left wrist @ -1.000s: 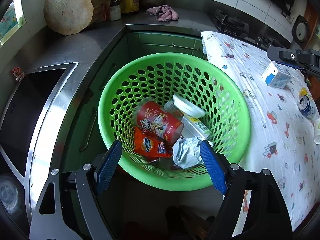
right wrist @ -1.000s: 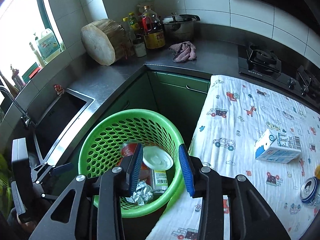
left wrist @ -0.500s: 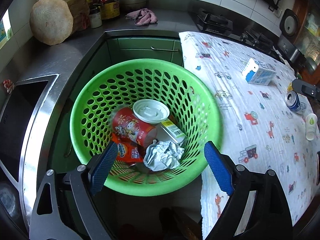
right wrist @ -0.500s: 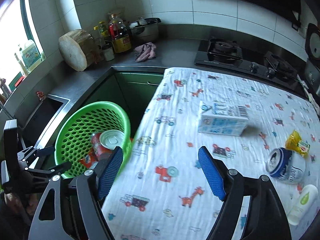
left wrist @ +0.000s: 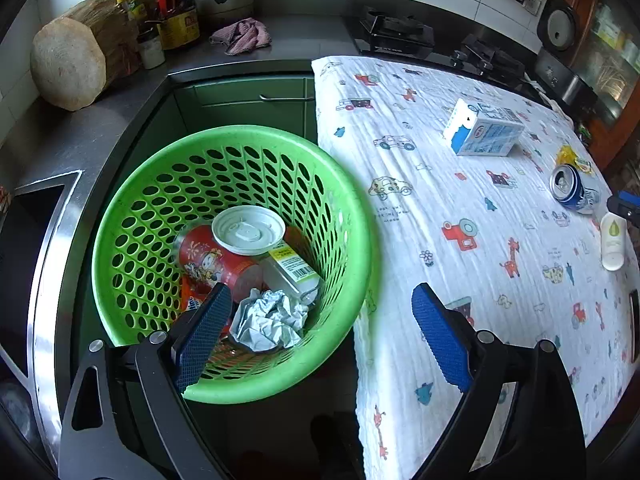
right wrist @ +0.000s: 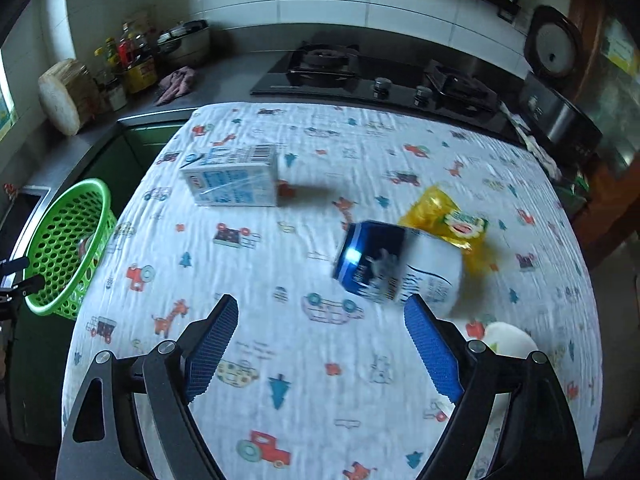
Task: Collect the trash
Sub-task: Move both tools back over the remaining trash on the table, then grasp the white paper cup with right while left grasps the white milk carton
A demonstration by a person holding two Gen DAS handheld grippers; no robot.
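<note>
A green basket [left wrist: 344, 216] holds a red cup [left wrist: 208, 260], a white lid [left wrist: 248, 230], a bottle, a wrapper and crumpled paper [left wrist: 272, 320]. My left gripper [left wrist: 320, 332] is open and empty over its right rim. On the printed cloth [right wrist: 320, 184] lie a blue-white carton [right wrist: 234, 186], a blue can [right wrist: 396, 268], a yellow packet [right wrist: 448, 220] and a white bottle [left wrist: 613, 240]. My right gripper [right wrist: 320, 340] is open and empty, above the cloth, just short of the can. The basket [right wrist: 64, 248] also shows at the left of the right wrist view.
A steel sink [left wrist: 32, 240] lies left of the basket. The counter behind carries a wooden block [left wrist: 72, 68], bottles, a pot and a pink rag [left wrist: 242, 36]. A gas hob [right wrist: 372, 72] sits behind the table. A dark cooker [right wrist: 554, 44] stands at the far right.
My right gripper has swung right from over the basket to the table near the can and opened wider. My left gripper has shifted right, over the basket's right rim.
</note>
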